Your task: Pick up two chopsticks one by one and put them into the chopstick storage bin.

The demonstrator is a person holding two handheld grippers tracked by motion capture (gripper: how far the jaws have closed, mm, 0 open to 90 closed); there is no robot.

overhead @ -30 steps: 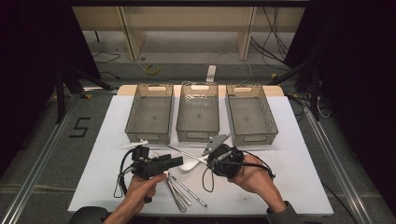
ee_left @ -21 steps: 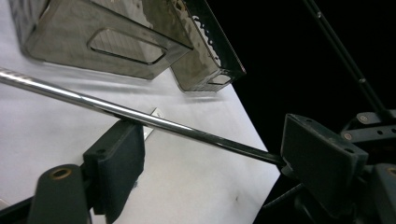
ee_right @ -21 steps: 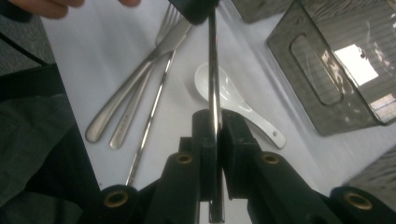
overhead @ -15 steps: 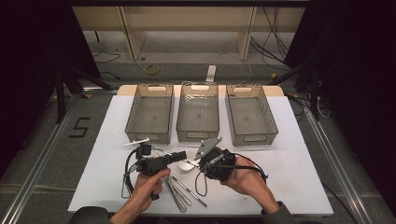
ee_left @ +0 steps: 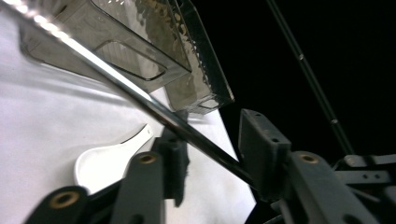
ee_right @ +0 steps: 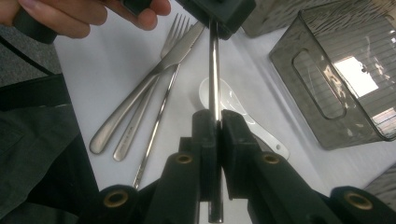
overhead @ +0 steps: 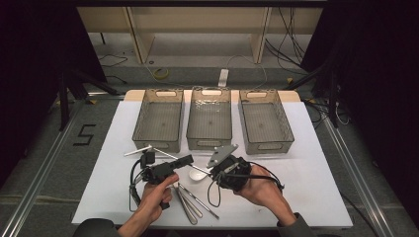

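Observation:
A thin metal rod (overhead: 180, 161) like a chopstick hangs just above the white table. My right gripper (ee_right: 215, 123) is shut on one end of the rod (ee_right: 214, 70). In the high view that gripper (overhead: 215, 173) sits right of centre. My left gripper (overhead: 185, 160) faces it from the left. The rod (ee_left: 140, 100) runs between the left gripper's (ee_left: 217, 154) jaws, which have just been closing. It lies against one jaw, and the other pad stands clear of it.
A white spoon (overhead: 196, 175) lies under the rod. A knife (ee_right: 112, 126), a fork (ee_right: 180, 23) and another thin rod (ee_right: 159, 121) lie near the front edge. Three grey bins (overhead: 158, 121) stand in a row behind. A pale stick (overhead: 137, 151) lies at left.
The left gripper's jaws have narrowed around the rod. Both hands have drawn slightly closer together, and the right gripper keeps its hold.

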